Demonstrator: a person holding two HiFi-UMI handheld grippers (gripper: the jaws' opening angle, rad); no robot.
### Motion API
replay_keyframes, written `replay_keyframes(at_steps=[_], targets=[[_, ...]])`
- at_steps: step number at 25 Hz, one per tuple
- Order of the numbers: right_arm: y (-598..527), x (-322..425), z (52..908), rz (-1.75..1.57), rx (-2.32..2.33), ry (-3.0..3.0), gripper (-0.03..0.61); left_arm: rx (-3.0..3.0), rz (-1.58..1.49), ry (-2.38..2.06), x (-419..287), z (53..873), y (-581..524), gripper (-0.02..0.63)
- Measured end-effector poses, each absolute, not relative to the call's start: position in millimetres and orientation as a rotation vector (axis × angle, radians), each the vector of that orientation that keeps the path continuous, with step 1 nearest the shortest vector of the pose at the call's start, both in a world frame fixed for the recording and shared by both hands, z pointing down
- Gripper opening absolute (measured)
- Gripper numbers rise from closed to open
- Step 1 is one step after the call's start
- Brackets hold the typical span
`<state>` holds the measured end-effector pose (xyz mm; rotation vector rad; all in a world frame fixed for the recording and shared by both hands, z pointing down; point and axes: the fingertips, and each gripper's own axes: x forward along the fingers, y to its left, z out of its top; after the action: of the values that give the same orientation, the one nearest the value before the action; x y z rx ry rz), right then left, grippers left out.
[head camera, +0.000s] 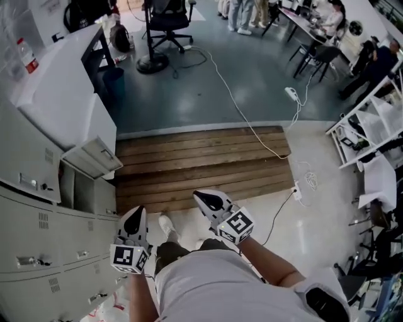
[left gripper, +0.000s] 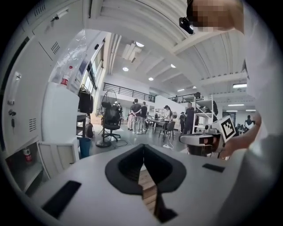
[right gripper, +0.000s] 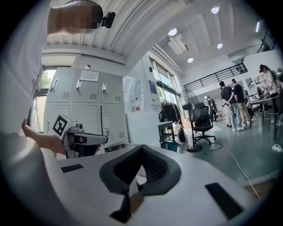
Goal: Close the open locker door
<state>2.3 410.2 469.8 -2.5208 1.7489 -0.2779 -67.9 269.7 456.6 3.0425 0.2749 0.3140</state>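
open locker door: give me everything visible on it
The open locker door is a pale grey panel, sheet metal by its look, with folded edges and a small set of vent slots. It stands swung well out from the locker bank, joined at the far side of its open compartment, and juts toward the wooden floor strip. The left gripper view shows its recessed inner face. Only the bank touches it.

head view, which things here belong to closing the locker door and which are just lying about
For the job:
open locker door
locker bank
left gripper, shut, empty
right gripper, shut, empty

Just lying about:
office chair
floor fan
power strip
white cable
wooden platform
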Motion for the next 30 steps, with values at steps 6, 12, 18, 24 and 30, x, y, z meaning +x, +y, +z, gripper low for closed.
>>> replay_keyframes(at_steps=[6, 12, 18, 24, 30], targets=[[353, 63, 469, -0.319, -2.599, 1.608, 0.009, 3.030, 0.342, 0.405, 5, 469, 207, 0.005], [291, 117, 469, -0.316, -2.646, 1.494, 0.009, 3.002, 0.330, 0.562, 67, 472, 148, 0.005], [249, 154, 464, -0.332, -2.651, 1.513, 0.009, 3.009, 0.344, 0.538, 92, 465, 105, 0.005], [197, 193, 471, -0.392, -2.584, 1.638, 0.009, 2.999, 0.376, 0.371, 105, 469, 57, 0.005], [118, 227, 488, -0.467, -2.431, 1.879, 0.010, 2.981, 0.408, 0.134, 120, 481, 2, 0.005]])
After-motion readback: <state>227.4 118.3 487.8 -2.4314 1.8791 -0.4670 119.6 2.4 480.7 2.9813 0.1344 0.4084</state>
